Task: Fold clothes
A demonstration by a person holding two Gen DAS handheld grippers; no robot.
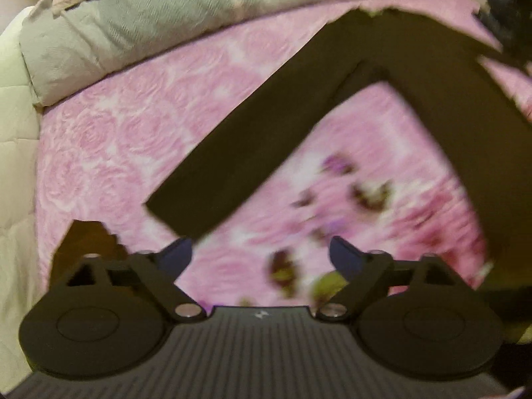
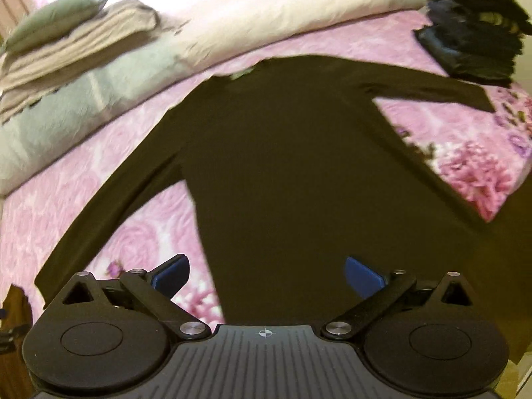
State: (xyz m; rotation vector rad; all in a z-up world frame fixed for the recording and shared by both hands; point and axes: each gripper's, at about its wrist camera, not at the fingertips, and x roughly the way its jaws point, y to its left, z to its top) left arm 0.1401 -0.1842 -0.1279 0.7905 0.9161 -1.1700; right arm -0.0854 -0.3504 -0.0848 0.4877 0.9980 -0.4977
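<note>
A dark long-sleeved shirt [image 2: 299, 166] lies flat on the bed [image 2: 99, 179], which has a pink flowered cover. Its body runs down the middle of the right view, with the neck at the far end. Both sleeves are spread out to the sides, and the bottom edge is hidden under the tool.

The right gripper [image 2: 266, 276] hangs over the lower part of the shirt. Its blue fingers [image 2: 362, 279] are wide apart and hold nothing. The left gripper [image 1: 261, 259] is over the pink cover, just beside the end of one sleeve [image 1: 232, 153]. Its fingers [image 1: 345, 259] are wide apart too and hold nothing.

A pile of dark folded clothes [image 2: 472, 33] sits at the far right corner of the bed. Pale blankets [image 2: 232, 23] and a pillow [image 2: 53, 16] lie along the far side.

The shirt looks spread out and ready, but no fold is made yet. I think the first fold is the step now. The left gripper is near the sleeve end, so the next move is likely to go down, pinch the cuff, and lay the sleeve across the body. The cloth is thin and floppy, so the fingers must go low to catch it.
</note>
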